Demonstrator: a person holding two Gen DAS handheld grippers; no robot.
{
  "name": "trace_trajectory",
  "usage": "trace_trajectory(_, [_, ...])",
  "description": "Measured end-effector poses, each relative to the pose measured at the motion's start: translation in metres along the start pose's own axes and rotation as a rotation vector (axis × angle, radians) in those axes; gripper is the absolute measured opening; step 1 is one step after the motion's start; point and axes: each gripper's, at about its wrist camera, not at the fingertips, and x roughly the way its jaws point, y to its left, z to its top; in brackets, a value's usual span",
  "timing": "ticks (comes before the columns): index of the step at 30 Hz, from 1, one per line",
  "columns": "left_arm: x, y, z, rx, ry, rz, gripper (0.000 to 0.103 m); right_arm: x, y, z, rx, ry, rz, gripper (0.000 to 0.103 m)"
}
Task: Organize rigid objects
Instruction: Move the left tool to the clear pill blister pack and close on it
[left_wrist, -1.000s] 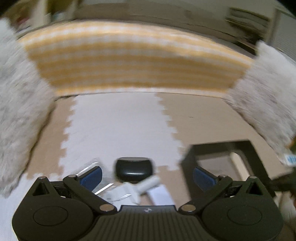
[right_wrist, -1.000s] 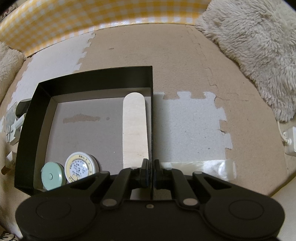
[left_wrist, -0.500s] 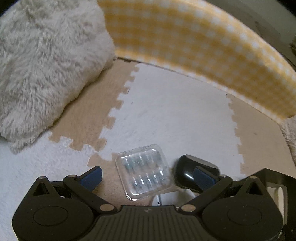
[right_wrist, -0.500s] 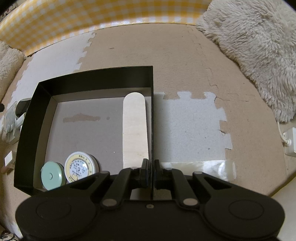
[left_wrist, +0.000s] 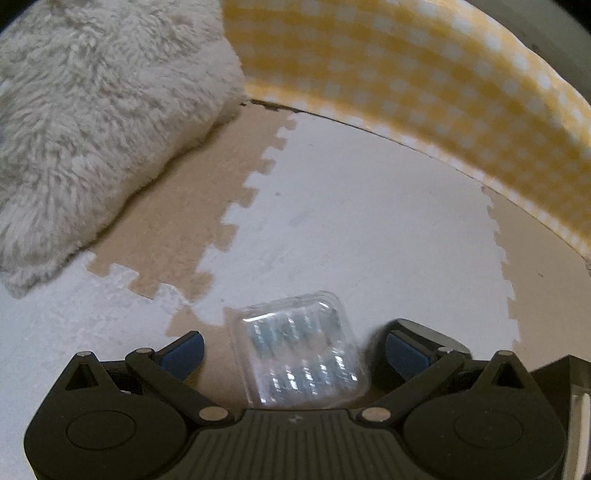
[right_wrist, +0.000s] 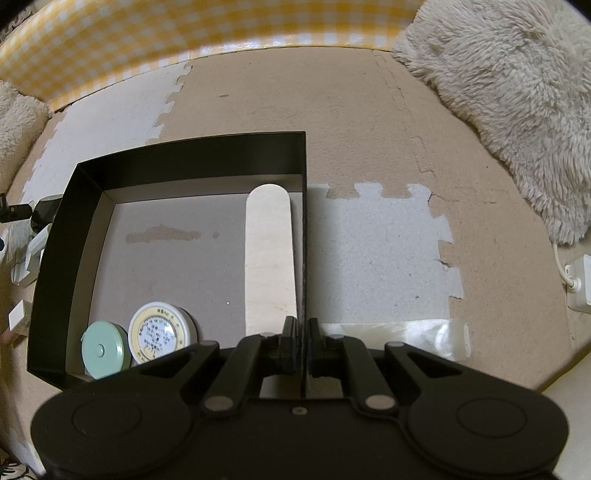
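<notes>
While the black box (right_wrist: 192, 155) stood on the foam mat (right_wrist: 332, 92), three things were seen inside it: a pale wooden stick (right_wrist: 269, 254) laid along the right wall, a round cream tin (right_wrist: 160, 330) and a mint-green round tape measure (right_wrist: 103, 349) side by side at the near left corner. The right wall of the box was pinched by the right gripper (right_wrist: 302, 345), whose jaws were closed on the thin edge, one finger inside and one outside. The gripper was pointed steeply down.

A clear plastic case (left_wrist: 299, 350) with small blue-grey parts in it was seen lying on the mat, between the blue pads (left_wrist: 184, 350) of the left gripper (left_wrist: 295, 350). The jaws were held wide apart and the case was not touched by either pad. A black rounded object (left_wrist: 432, 336) lay just beside the case, partly hidden behind the right-hand pad. This gripper was tilted downward over the case. A fluffy cushion (left_wrist: 92, 110) and a yellow checked cloth (left_wrist: 424, 74) were seen at the far side.
</notes>
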Motion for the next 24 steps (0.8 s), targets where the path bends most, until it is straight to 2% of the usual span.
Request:
trace_trajectory(2, [0.003,0.002,-0.002,0.015,0.012,0.041,0.103,0.000,0.000,0.000,0.000,0.000,0.000,0.007])
trace_trajectory(5, [0.006,0.010,-0.005,-0.023,0.044,-0.008,0.103,0.000,0.000,0.000,0.000,0.000,0.000,0.007])
trace_trajectory(15, [0.006,0.000,-0.010,0.068,0.037,0.022,0.103,0.000,0.000,0.000,0.002,-0.001,0.001,0.007])
trace_trajectory(21, [0.001,0.019,-0.011,-0.002,0.069,0.084,0.103,-0.001,-0.001,-0.001,0.004,-0.002,0.002,0.007])
trace_trajectory(24, [0.002,0.022,-0.010,0.016,0.066,0.077,0.103,-0.001,-0.001,-0.001,0.004,-0.002,0.002,0.007])
